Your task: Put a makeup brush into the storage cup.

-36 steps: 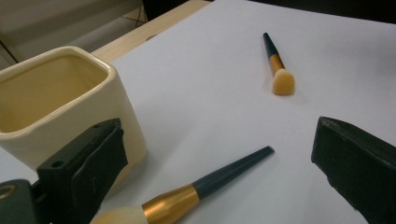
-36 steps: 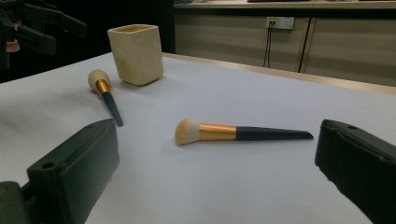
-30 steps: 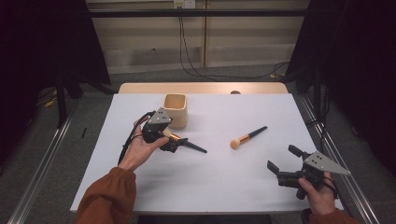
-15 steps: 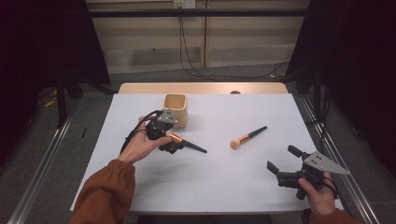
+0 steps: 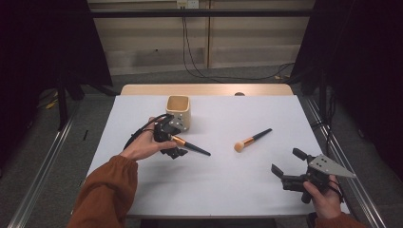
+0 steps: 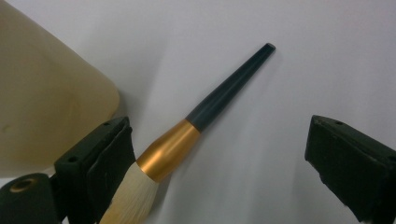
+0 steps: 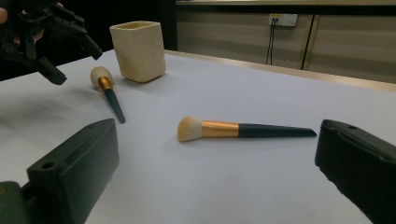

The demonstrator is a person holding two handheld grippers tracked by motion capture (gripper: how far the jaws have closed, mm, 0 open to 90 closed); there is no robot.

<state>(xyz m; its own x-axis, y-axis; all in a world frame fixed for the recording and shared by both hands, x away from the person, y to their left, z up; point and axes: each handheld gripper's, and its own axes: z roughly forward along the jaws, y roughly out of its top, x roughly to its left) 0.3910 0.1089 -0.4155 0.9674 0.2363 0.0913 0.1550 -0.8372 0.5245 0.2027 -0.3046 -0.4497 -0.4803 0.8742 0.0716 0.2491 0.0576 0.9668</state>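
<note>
Hovering over the left half of the tabletop, just in front of the cream cup [image 5: 179,111], the left gripper [image 5: 170,140] is standing with its jaws wide around the bristle end of a makeup brush [image 6: 187,132], and those jaws have just been closing a little without yet pressing on it. This brush is lying flat on the white tabletop [image 5: 228,180], its dark handle pointing toward the middle. The right gripper [image 5: 290,172] is resting near the front right corner, jaws wide and holding nothing, facing a second brush [image 7: 233,129] lying near the middle.
</note>
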